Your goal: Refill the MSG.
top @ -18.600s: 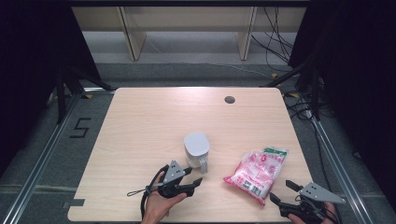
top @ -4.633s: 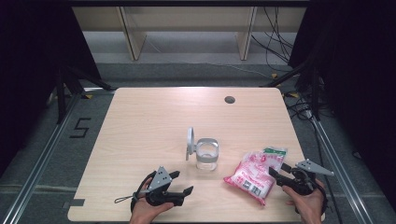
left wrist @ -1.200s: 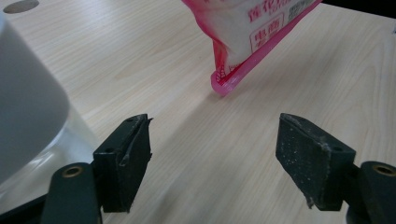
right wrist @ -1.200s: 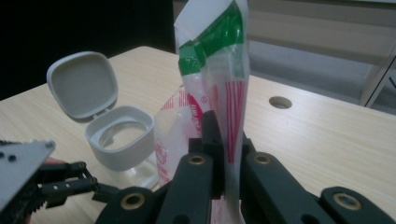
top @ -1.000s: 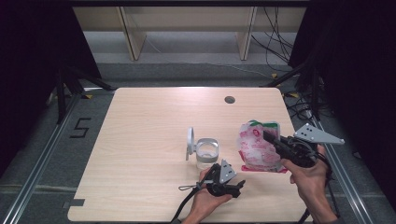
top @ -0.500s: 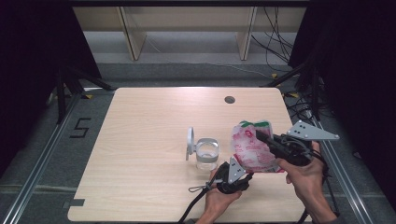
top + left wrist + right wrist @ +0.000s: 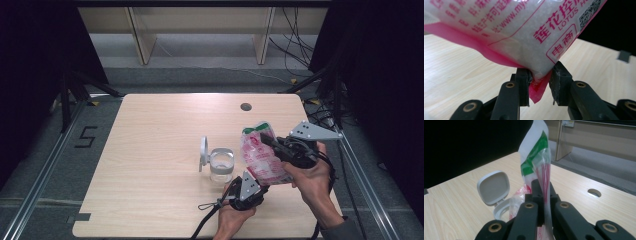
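Change since earlier frames: pink-and-white bag (image 7: 261, 157), formerly flat on the table's right side, now lifted off the surface and carried left toward the jar; left gripper (image 7: 257, 186) has crossed from the front-left edge to a place beneath the bag. The jar's cap, closed in the earliest frame, stands flipped open.

Item 1, bag: granular white contents, pink print, green-and-white top. Hangs upright above the table (image 7: 150, 150), just right of the jar.

Item 2, right gripper (image 7: 267, 142): jaws clamped on the bag's upper part, just below the green band; its own view shows the film pinched flat between them (image 7: 545, 180).

Item 3, left gripper: jaws have just been closing, now narrow, on the bag's bottom corner. In its own view the pink corner (image 7: 537, 91) sits between both pads; the left pad touches the film and the right one meets the bulging side, so a light hold appears made.

Item 4, jar (image 7: 221, 165): clear, open, hinged cap (image 7: 203, 153) tilted up on its left side. Near the bag, not touching.

Step in hand: securing the bag at 2 points before pouring. Next move likely calls for bringing the bag's mouth over the jar and raising the bottom corner, keeping both grips firm so the contents do not spill past the rim.
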